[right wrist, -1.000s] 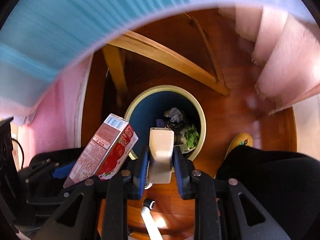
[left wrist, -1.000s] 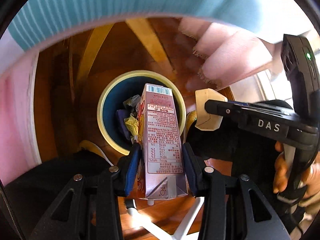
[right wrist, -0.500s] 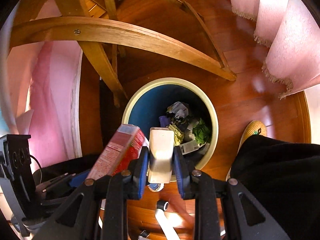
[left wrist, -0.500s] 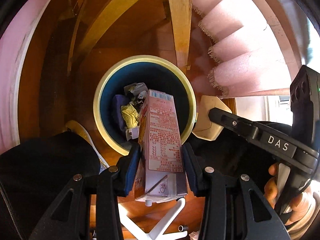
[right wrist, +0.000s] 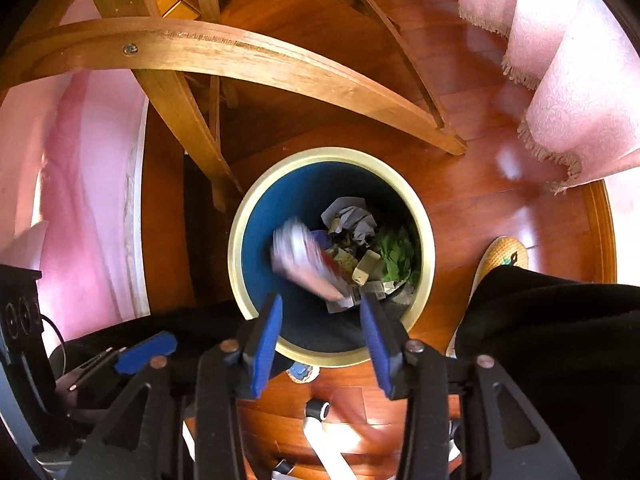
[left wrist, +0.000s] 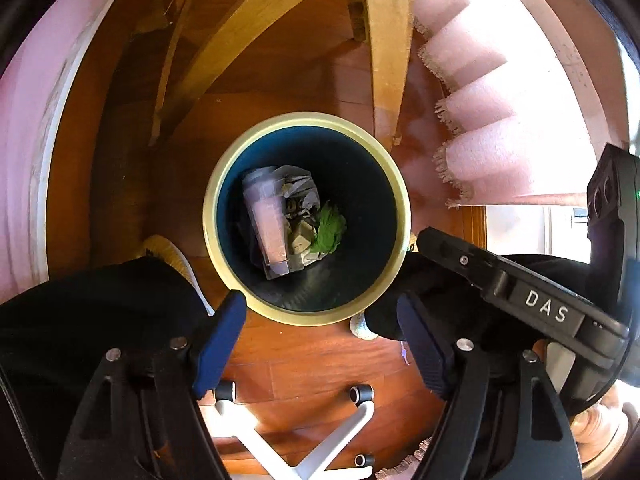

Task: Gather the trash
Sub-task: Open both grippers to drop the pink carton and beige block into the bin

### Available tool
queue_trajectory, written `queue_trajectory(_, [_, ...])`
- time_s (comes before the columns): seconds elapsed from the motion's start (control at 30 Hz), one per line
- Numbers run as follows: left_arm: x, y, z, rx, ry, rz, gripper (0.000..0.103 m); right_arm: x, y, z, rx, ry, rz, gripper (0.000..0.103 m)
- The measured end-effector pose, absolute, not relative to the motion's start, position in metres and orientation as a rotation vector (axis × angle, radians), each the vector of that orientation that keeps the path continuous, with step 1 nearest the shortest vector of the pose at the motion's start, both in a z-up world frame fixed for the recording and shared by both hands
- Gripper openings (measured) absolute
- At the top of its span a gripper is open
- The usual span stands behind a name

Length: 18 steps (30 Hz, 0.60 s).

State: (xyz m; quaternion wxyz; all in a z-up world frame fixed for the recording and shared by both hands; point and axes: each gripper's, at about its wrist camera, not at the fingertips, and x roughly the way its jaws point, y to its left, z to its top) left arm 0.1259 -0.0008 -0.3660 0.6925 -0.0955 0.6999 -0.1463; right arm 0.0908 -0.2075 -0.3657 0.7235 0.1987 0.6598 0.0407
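Your left gripper (left wrist: 320,344) and right gripper (right wrist: 320,344) are both spreading, nothing between the pads. Beyond, at frame centre, the carton (left wrist: 269,228) is lying motion-blurred inside the bin (left wrist: 308,318), partly hiding crumpled trash (right wrist: 356,224).

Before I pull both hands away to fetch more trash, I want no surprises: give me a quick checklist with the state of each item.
1. Left hand-held gripper empty, jaws opening: ok.
2. Right hand-held gripper empty, jaws opening: ok.
3. Pink carton inside the bin: ok.
4. Carton settled: cannot tell; it is blurred in the right wrist view.
5. Small beige box inside the bin: ok.
6. Nothing hanging over the bin's rim: ok.
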Motion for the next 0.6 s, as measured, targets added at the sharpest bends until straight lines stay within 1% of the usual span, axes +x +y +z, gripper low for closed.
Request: queue_trajectory(0.6, [0.1290, 0.0008, -0.3735, -0.239, 1.577, -0.287, 0.076, 0.0905, -0.2039, -0.3655, 0.424, 1.463, 0.092, 0.042])
